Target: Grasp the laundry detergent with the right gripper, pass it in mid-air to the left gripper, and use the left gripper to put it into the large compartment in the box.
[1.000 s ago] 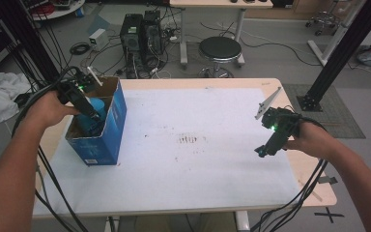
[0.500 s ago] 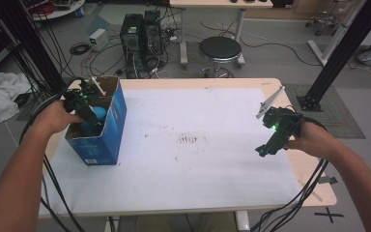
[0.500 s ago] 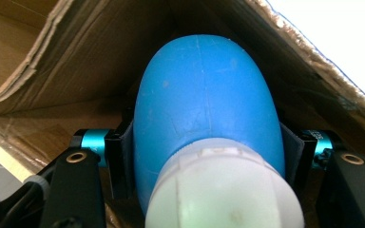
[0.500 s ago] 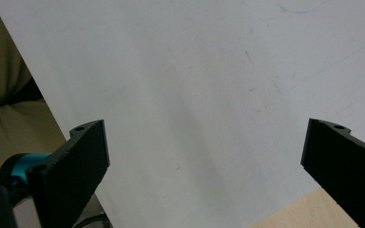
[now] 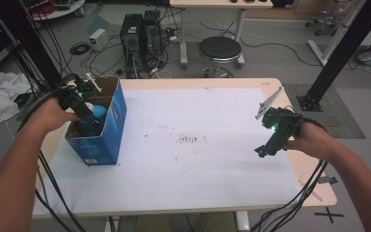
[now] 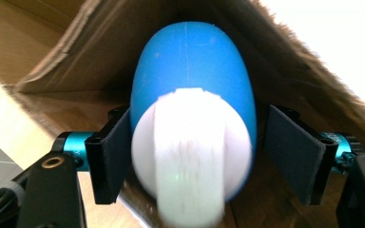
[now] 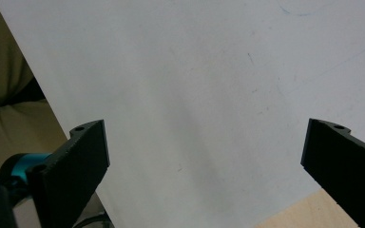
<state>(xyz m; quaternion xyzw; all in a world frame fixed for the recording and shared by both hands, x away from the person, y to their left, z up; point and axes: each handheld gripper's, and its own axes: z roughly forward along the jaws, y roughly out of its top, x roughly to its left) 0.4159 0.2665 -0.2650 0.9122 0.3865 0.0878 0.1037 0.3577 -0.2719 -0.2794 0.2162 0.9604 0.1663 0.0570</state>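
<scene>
A blue egg-shaped thing (image 6: 192, 80) with a white end (image 6: 187, 152) sits inside an open blue cardboard box (image 5: 111, 126) at the table's left. My left gripper (image 5: 88, 120) reaches down into the box. In the left gripper view its jaws (image 6: 197, 118) stand on either side of the egg. They have just been opening, and a gap shows at the right pad (image 6: 292, 152). The egg also shows in the high view (image 5: 98, 112). My right gripper (image 5: 263, 151) hovers over the white sheet (image 5: 198, 145) near the table's right side, wide open (image 7: 204, 126) with nothing between its fingers.
The box's brown inner walls (image 6: 76, 57) close around the left gripper. The wooden table edge (image 5: 314, 193) runs just right of the right hand. Behind the table stand a black stool (image 5: 220, 48) and computer towers (image 5: 140, 34). Cables hang at both front corners.
The blue thing sits slightly lower in the box than a second ago, with the left hand barely shifted. The right hand has kept still.
</scene>
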